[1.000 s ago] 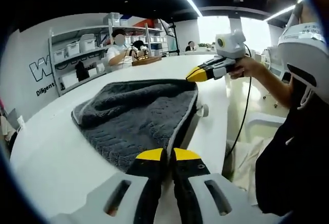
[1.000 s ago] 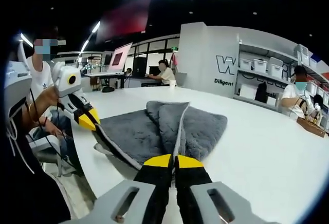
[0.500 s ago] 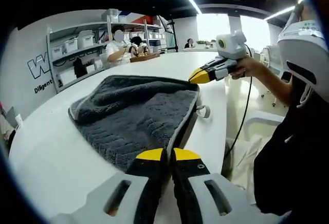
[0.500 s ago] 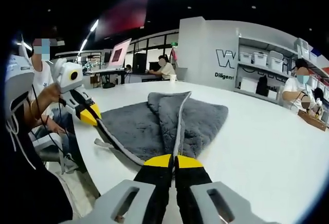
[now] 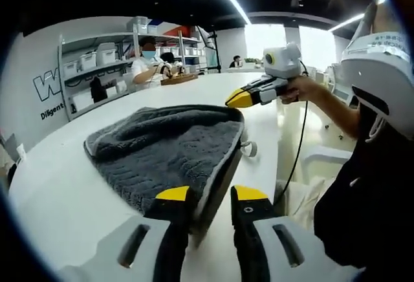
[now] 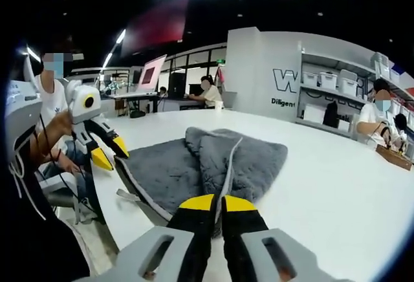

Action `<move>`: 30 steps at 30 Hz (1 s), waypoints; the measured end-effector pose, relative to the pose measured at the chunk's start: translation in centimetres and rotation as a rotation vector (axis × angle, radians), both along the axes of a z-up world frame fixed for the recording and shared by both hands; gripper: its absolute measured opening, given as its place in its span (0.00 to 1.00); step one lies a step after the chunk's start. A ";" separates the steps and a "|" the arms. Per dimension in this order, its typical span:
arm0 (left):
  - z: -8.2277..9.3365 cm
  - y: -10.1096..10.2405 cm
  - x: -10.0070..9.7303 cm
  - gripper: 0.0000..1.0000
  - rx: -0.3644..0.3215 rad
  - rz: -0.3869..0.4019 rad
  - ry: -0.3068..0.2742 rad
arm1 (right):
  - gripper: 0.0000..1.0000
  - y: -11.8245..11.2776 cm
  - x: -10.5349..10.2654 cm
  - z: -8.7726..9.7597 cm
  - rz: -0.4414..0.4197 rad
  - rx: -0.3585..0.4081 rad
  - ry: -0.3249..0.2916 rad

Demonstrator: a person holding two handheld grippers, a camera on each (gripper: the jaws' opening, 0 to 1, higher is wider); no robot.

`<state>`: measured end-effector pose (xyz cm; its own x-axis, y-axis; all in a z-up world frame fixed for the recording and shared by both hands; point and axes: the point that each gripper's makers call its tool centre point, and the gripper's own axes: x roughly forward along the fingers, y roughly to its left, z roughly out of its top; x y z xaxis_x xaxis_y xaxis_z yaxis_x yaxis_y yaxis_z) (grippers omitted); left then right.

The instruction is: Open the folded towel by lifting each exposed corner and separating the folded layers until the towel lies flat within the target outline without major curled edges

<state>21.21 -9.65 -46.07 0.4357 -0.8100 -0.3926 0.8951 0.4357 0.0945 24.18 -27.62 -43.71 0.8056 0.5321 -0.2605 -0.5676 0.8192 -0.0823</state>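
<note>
A dark grey towel (image 5: 162, 146) with a pale border lies folded and bunched on the white table (image 5: 65, 191). My left gripper (image 5: 212, 195) is open, and the towel's bordered edge runs loosely down between its spread jaws. The right gripper (image 5: 236, 99) sits at the towel's far corner near the table edge. In the right gripper view, my right gripper (image 6: 215, 202) is shut on the towel's border, which rises from its tips across the towel (image 6: 194, 159). The left gripper (image 6: 110, 152) shows there at the left, jaws apart, just off the towel's near edge.
A small fabric loop (image 5: 249, 147) hangs off the towel by the table edge (image 5: 275, 159). The holder's arm (image 5: 330, 104) and dark clothing are beyond that edge. Shelves with bins (image 5: 97, 59) and seated people (image 6: 208, 91) stand far behind the table.
My left gripper's jaws have opened and let go of the towel's edge, which has sagged lower. The right gripper stays shut on its border.
</note>
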 end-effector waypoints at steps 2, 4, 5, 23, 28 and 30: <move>0.6 0.2 0.5 0.25 -0.035 0.024 -0.007 | 0.00 0.1 0.2 0.3 0.003 0.000 -0.010; 1.2 0.6 1.0 0.27 -0.062 0.046 -0.019 | 0.00 0.2 0.3 0.5 0.003 0.002 -0.015; 1.6 0.9 1.3 0.28 -0.082 0.064 -0.021 | 0.01 0.2 0.4 0.5 0.003 0.003 -0.015; 3.3 2.3 3.1 0.65 -0.226 0.169 -0.035 | 0.24 -0.2 0.8 1.0 -0.025 0.027 -0.019; 3.1 3.4 4.0 0.76 -0.215 0.224 -0.035 | 0.28 -0.1 0.9 1.1 -0.028 0.036 -0.016; 3.3 4.0 4.3 0.77 -0.231 0.248 -0.034 | 0.28 -0.1 1.0 1.2 -0.029 0.037 -0.017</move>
